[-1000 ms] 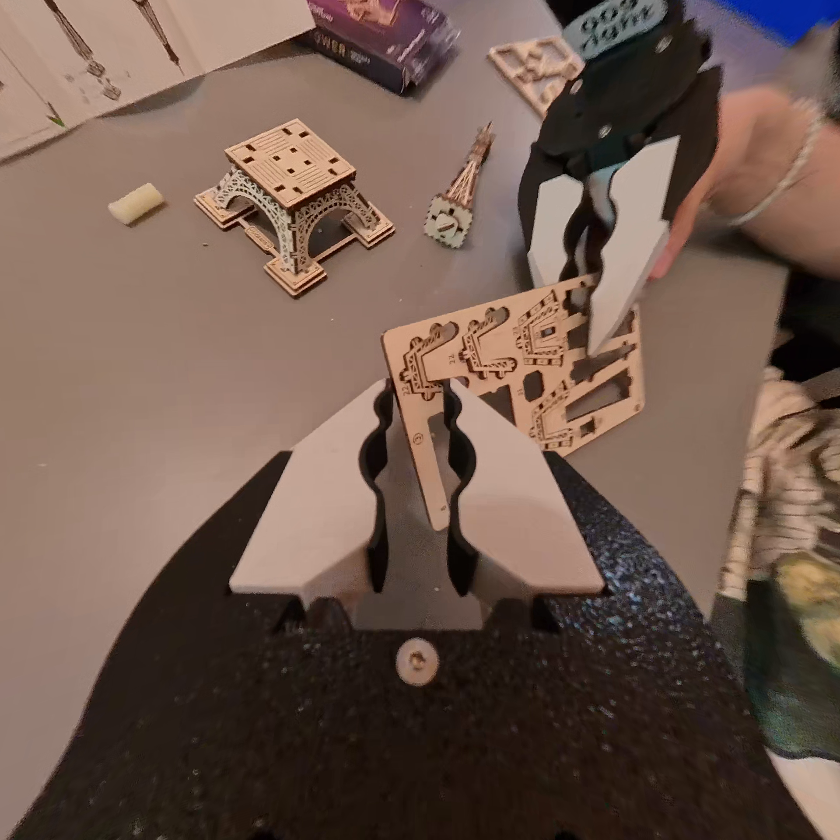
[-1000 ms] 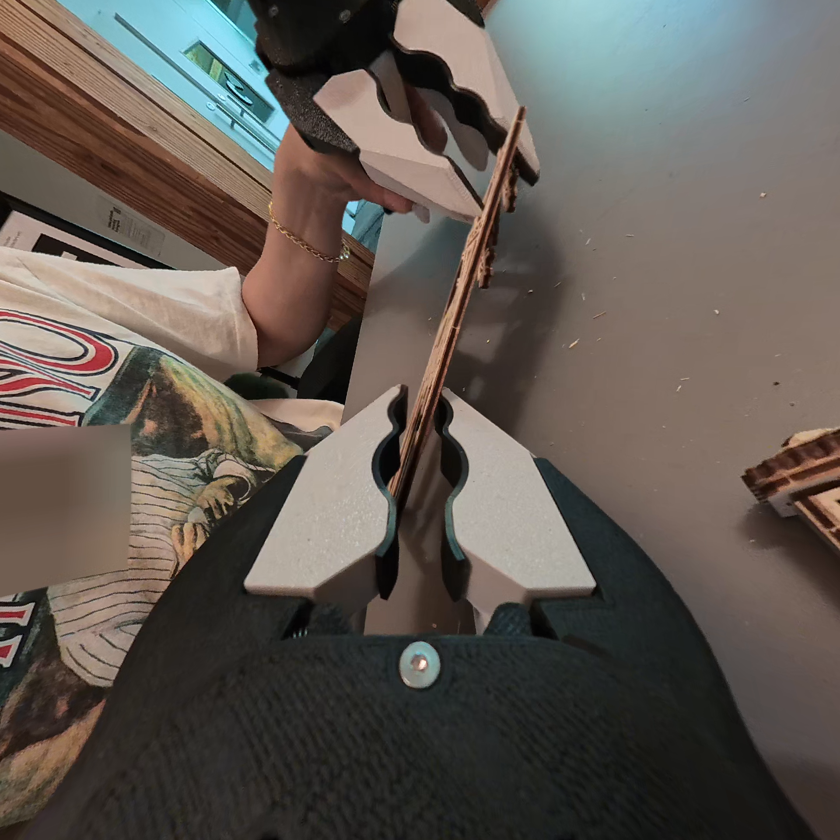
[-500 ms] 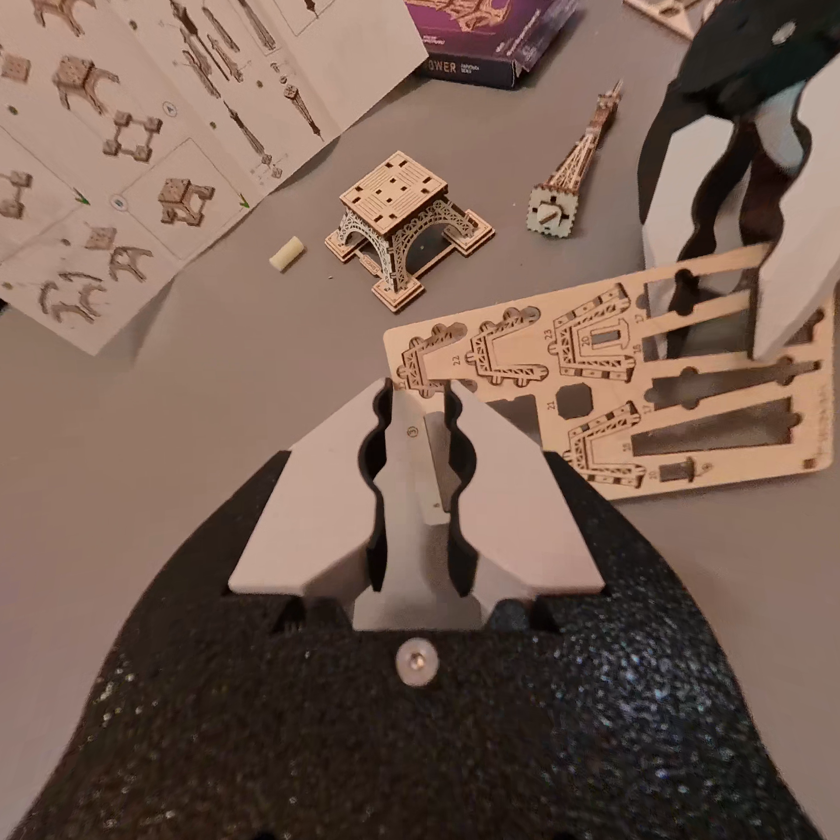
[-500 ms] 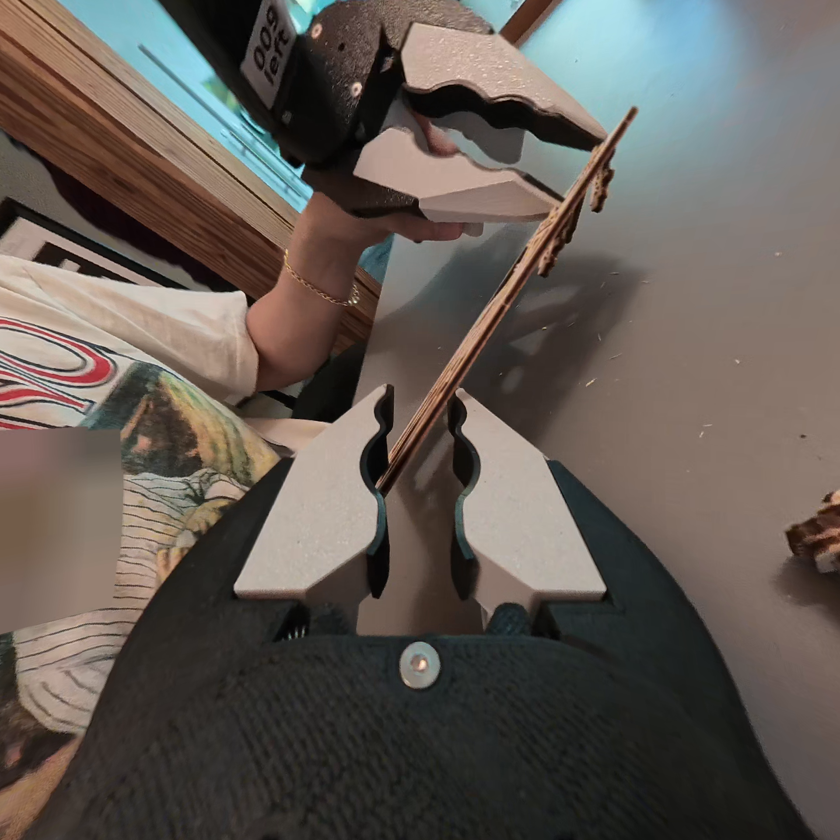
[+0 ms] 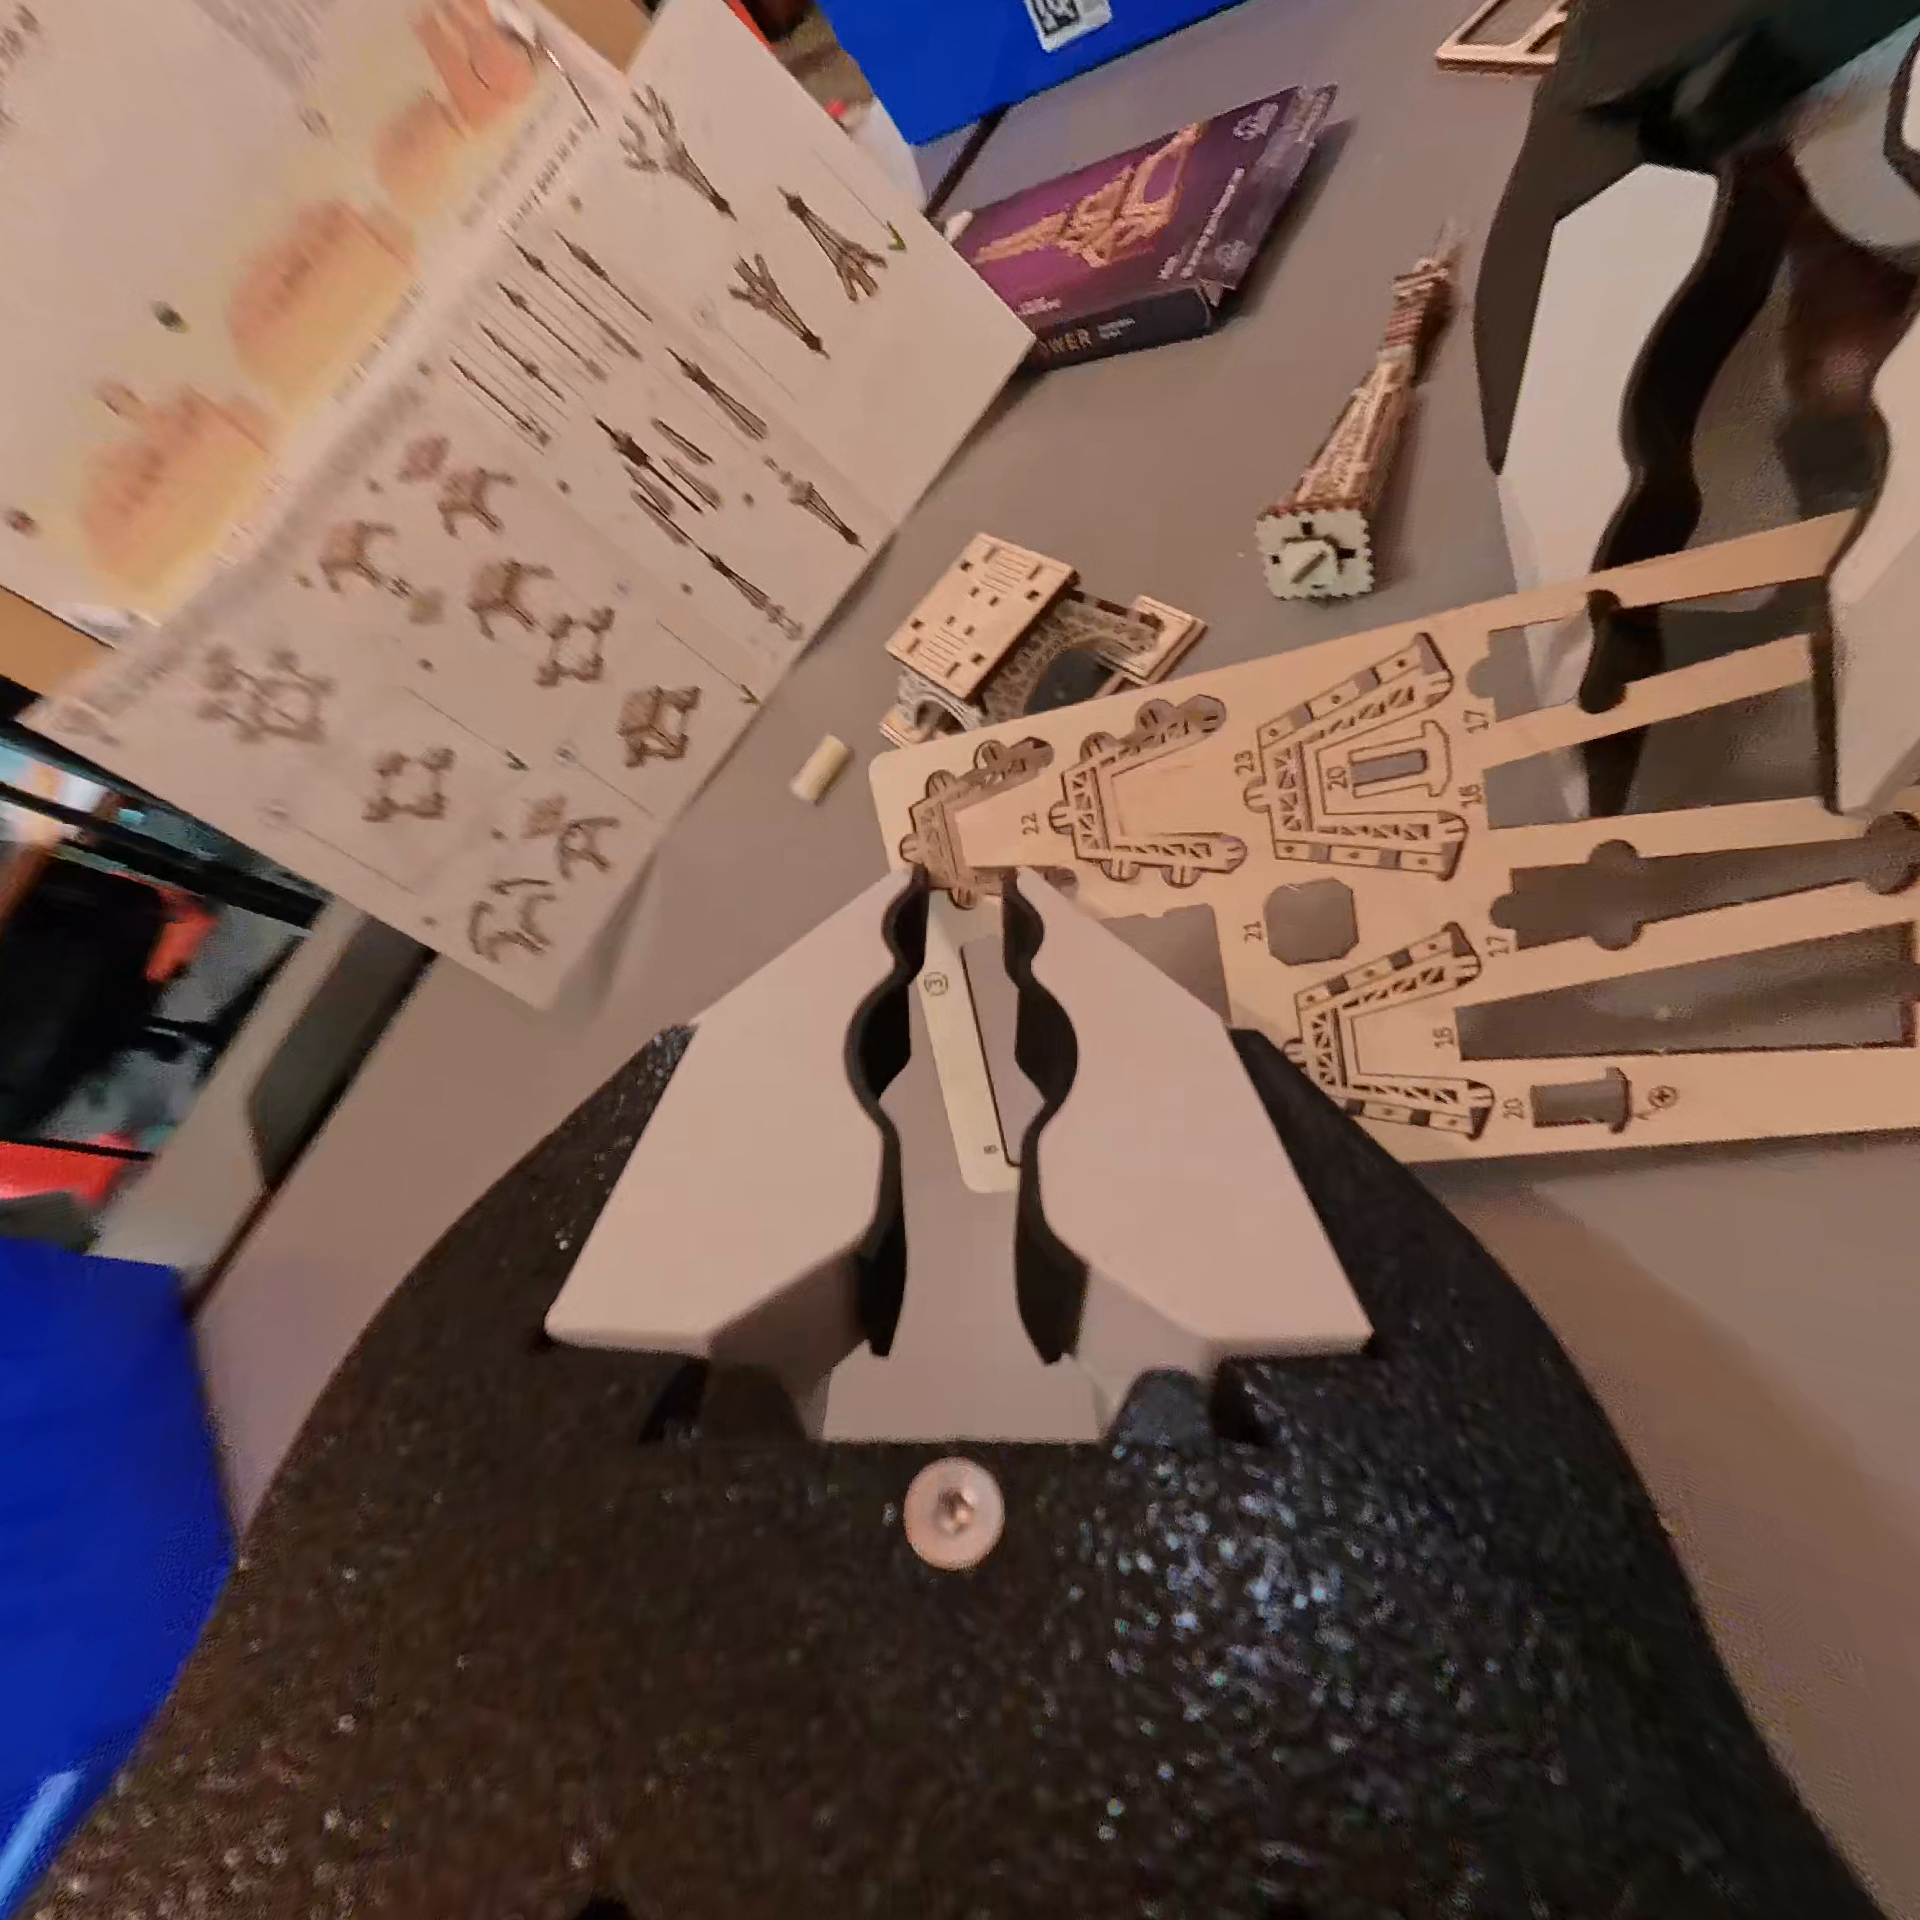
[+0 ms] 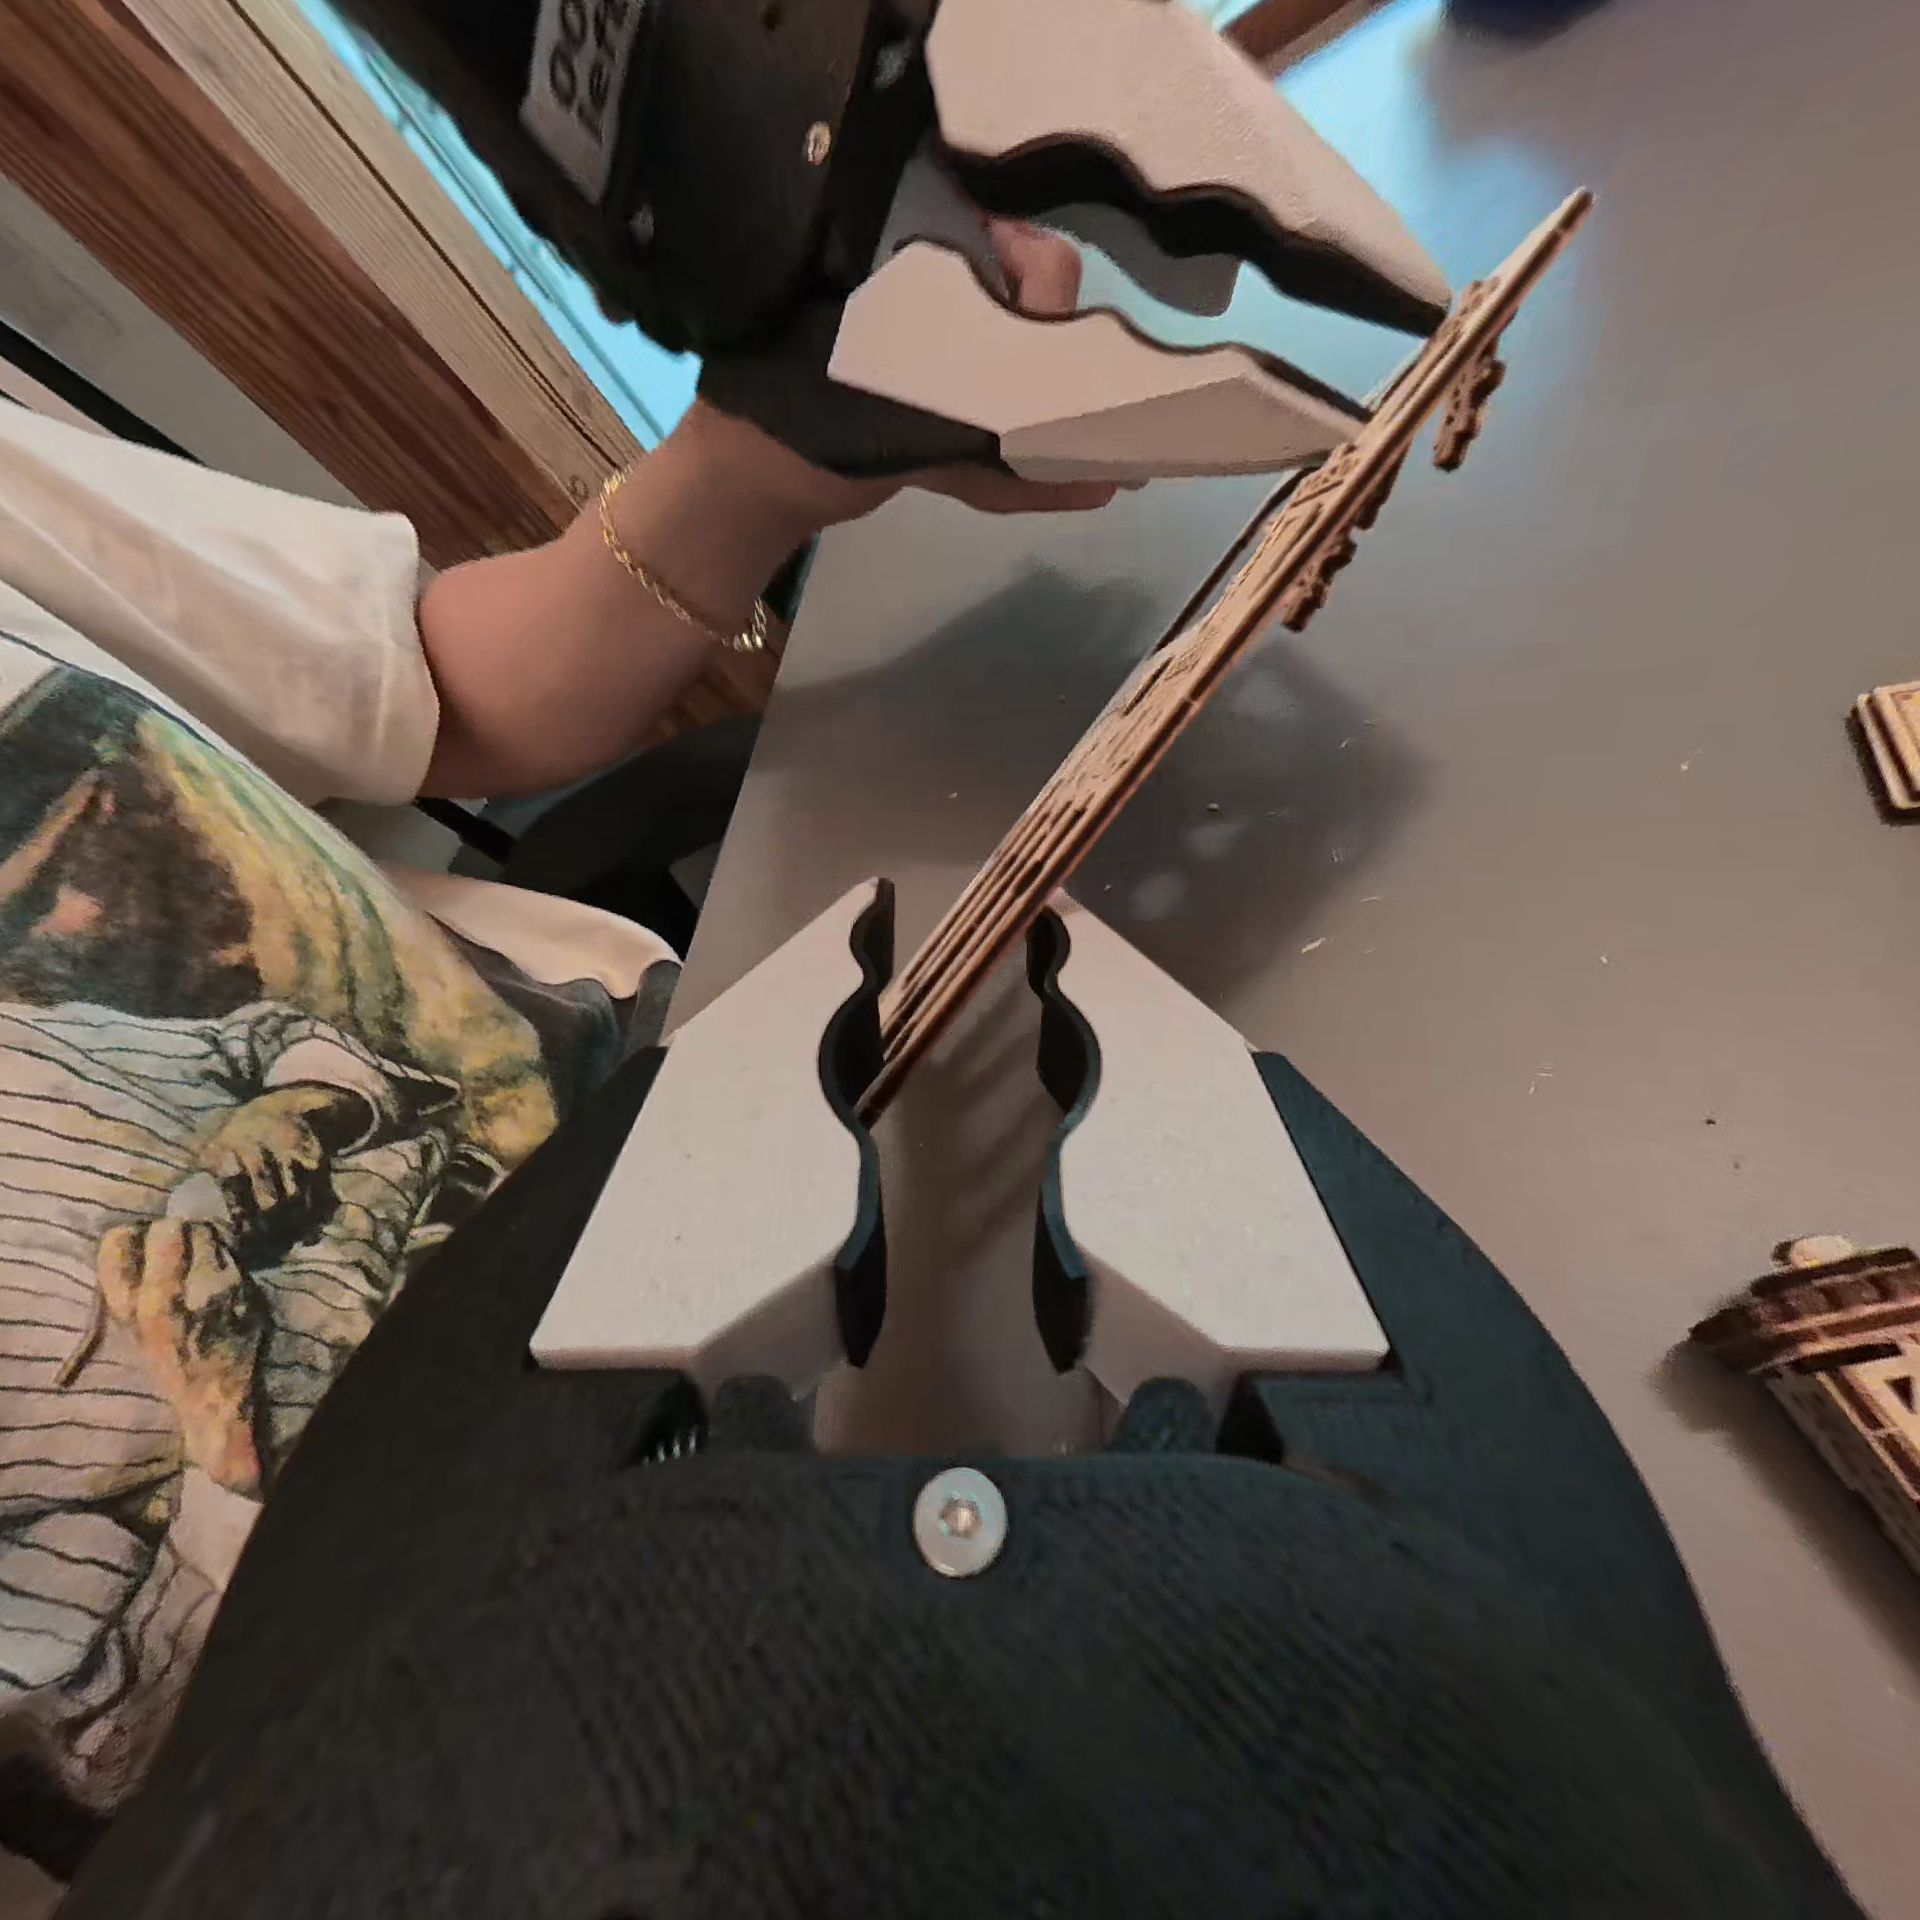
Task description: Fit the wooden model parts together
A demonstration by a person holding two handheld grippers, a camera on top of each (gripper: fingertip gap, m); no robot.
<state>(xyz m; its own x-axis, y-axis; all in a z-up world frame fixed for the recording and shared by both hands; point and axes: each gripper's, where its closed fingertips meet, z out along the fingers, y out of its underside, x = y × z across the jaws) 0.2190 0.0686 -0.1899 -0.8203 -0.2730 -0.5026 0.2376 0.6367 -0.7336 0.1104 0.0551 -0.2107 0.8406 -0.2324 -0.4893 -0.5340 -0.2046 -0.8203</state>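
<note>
A flat wooden parts sheet (image 5: 1382, 914) with laser-cut pieces hangs tilted above the grey table (image 5: 1143, 488). My right gripper (image 6: 961, 914) is shut on its edge, the sheet (image 6: 1049, 862) wedged slantwise between the jaws. One of its fingers (image 5: 1886, 675) shows at the sheet's far end in the left wrist view. My left gripper (image 5: 961, 883) is narrowly open, its tips against a cut piece (image 5: 961, 831) at the sheet's corner. In the right wrist view the left gripper (image 6: 1397, 369) presses on the sheet and a piece (image 6: 1465, 405) sticks out on the other side.
The built tower base (image 5: 1023, 644) and the spire (image 5: 1361, 416) lie on the table behind the sheet. An instruction sheet (image 5: 468, 416), a purple box (image 5: 1143, 239) and a small cream cylinder (image 5: 821, 767) lie to the left. A person's arm (image 6: 582, 665) is at the table edge. The left gripper's tips are roughly 11 cm from the right gripper's.
My left gripper has closed in on the sheet's corner and narrowed a little. The sheet has tilted flatter. My right gripper's jaws stand slightly wider.
</note>
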